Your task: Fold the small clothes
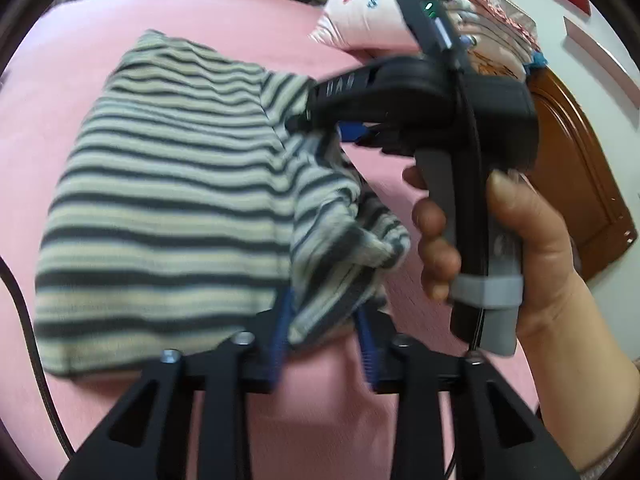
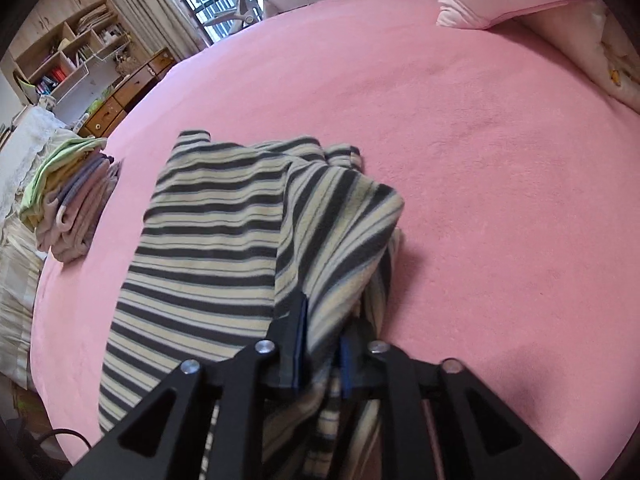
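While both of my grippers tip steeply down at the bed, the shirt lies spread on the pink cover right in front of them. It is striped dark and cream, and its right edge is bunched up where I work.

My left gripper sits at the near edge of the shirt. Its blue-padded fingers stand partly apart with a loose fold of shirt hanging between them. The cloth lies against the left pad; I cannot tell whether the right pad touches it, so I would not call this a firm grip.

My right gripper also points down at the shirt's near edge. Its jaws are a little apart, with a striped fold running up between the pads and draping over the left finger. The cloth fills most of the gap, but I cannot tell if it is pinched.

From the left wrist view, the right gripper reaches in sideways over the shirt's far right corner, with a hand wrapped round its grey handle, thumb up along the back. White lettering on its black body is too blurred to read.

Beyond the shirt, a pillow carries a blue print with writing I cannot make out. Left of the shirt, at the bed's edge, sits a stack of folded clothes.
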`<state>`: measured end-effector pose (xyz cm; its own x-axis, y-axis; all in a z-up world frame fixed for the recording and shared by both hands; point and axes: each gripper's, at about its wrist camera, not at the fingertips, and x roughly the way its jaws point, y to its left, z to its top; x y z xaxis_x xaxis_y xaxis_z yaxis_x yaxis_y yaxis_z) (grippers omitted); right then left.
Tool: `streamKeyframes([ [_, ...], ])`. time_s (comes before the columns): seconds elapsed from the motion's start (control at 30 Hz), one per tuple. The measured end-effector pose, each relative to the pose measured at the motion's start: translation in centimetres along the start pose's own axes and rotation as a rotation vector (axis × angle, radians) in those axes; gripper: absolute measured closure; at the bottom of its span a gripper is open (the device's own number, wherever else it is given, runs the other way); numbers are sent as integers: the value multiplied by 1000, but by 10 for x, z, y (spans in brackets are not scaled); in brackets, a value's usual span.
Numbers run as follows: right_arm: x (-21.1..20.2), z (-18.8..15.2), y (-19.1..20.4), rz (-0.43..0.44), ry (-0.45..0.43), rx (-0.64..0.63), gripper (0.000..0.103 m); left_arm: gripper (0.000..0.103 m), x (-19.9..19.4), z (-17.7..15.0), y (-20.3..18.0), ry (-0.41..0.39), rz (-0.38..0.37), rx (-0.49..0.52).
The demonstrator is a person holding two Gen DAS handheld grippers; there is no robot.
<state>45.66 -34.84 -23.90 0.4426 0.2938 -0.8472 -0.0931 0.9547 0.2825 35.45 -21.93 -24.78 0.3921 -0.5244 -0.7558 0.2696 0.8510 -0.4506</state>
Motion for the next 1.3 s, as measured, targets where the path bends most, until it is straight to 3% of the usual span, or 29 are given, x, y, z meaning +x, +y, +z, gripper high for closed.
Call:
streamKeyframes([
  [0.03,-7,-1,-1,-22,-12,6,64,61,-3,-2,-1,15,-5,1],
  [0.17,-45,-7,-2,-65,-76,-3,62,60,-35,-9,2,42,-13,36],
  [0.23,-65,-13,2,-76,-115,-25,62,59,-61,-10,12,6,8,49],
  [0.33,-95,-28,20,-66,-157,-74,62,56,-97,0,38,-97,97,12],
  [0.4,-104,-38,36,-46,-167,-109,69,56,-115,11,58,-165,141,-51],
  [0.47,-104,-52,58,3,-154,-135,84,56,-121,22,72,-189,160,-103],
  [0.57,-91,-69,84,41,-125,-161,88,56,-112,31,78,-196,157,-129],
  [0.7,-61,-91,92,29,-70,-150,94,56,-88,28,71,-181,154,-79],
  [0.83,-47,-101,66,-45,-64,-81,96,56,-46,18,66,-99,244,-32],
  [0.87,-46,-103,54,-60,-65,-57,103,58,-40,17,69,-81,261,-30],
  [0.93,-47,-107,33,-22,-68,-4,103,64,-33,12,75,-72,279,-21],
  [1.13,-53,-127,12,31,-100,66,103,65,-36,-2,80,-82,309,39],
  [1.23,-61,-132,5,64,-117,116,103,65,-41,-8,94,-69,311,7],
  [1.3,-66,-137,1,59,-126,134,103,57,-45,-13,107,-57,273,-54],
])
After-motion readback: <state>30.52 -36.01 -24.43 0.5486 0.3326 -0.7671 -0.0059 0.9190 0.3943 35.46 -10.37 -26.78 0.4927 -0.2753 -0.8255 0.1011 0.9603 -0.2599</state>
